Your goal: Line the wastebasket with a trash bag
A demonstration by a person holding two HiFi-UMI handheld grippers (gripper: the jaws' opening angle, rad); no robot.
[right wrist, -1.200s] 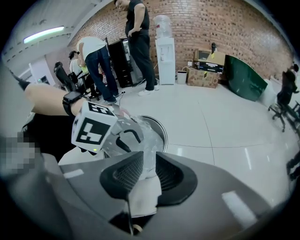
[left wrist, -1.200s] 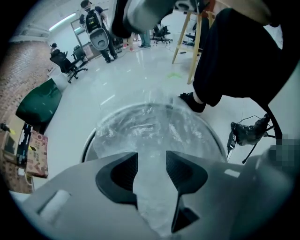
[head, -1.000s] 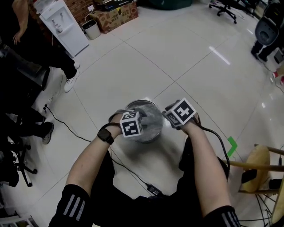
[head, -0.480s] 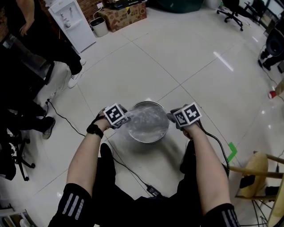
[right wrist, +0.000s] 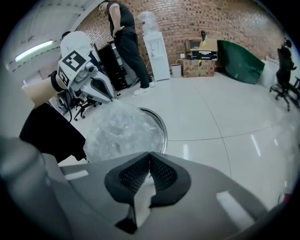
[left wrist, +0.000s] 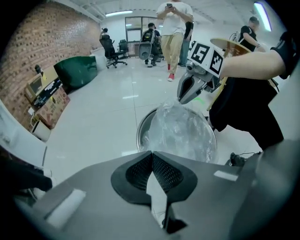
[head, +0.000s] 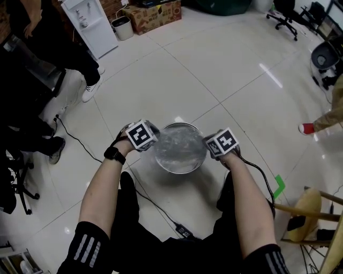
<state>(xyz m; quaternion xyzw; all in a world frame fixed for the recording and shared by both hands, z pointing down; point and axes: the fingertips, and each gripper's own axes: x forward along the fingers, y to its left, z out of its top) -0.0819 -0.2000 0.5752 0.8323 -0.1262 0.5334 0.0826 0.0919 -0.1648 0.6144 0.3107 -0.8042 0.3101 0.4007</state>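
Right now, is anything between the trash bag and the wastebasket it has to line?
Nothing visible. The trash bag lies over the wastebasket; the left hand-held gripper and right hand-held gripper pinch its opposite edges.

Wastebasket (left wrist: 140, 131): bare metal, polished, with a bright rim. Bag (head: 181, 149): thin clear plastic film, crinkled and glinting. Floor (head: 214, 69): large white tiles, glossy, with strong glare. Left gripper (left wrist: 152, 152): matt grey plastic shell; pads (left wrist: 138, 171) black, dimpled, rubbery-looking. Wall (right wrist: 211, 18): rough red brick. Box (head: 155, 13): brown cardboard, matt.
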